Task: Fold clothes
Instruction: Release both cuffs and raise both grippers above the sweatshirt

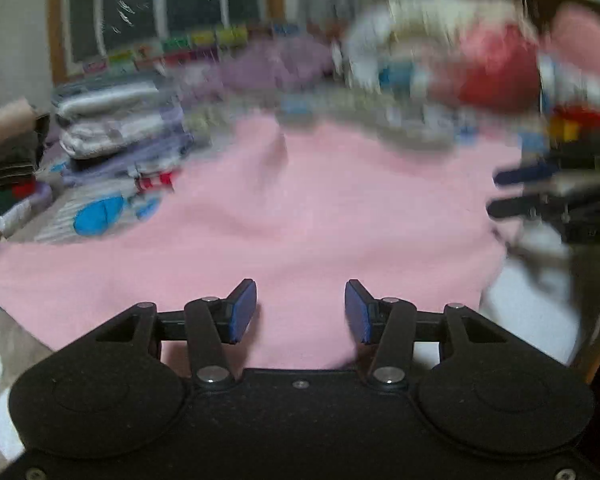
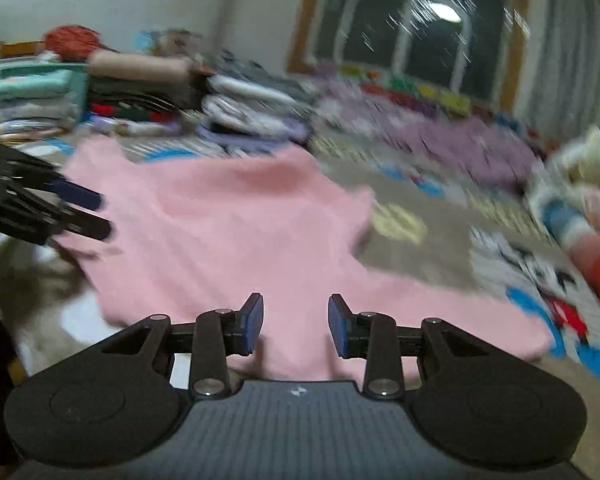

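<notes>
Your left gripper [image 1: 300,311] hangs over the near edge of the pink garment [image 1: 300,216], its blue pads apart with a clear gap between them and no cloth pinched; the pink cloth only shows through the gap, lying below. Your right gripper [image 2: 295,326] is in the same state: pads apart, a slightly narrower gap, nothing caught between them, with the garment [image 2: 228,232] spread under and ahead of it.

The garment lies mostly flat on the patterned mat [image 2: 440,248], with some soft wrinkles and an uneven far edge. In the right wrist view one part of it runs out toward the right, over the cartoon print on the mat.

Each gripper shows in the other's view. From the left wrist, the right gripper [image 1: 512,192] sits at the garment's right edge; from the right wrist, the left gripper [image 2: 82,212] sits at its left edge. You cannot tell from these blurred side views whether either one touches the cloth.

Behind the garment, folded stacks of clothes [image 1: 116,120] stand on the left, and a loose pile [image 1: 480,64] lies on the right. A dark window [image 2: 412,16] fills the far wall. Both views are smeared by motion blur, so finer detail is lost.
</notes>
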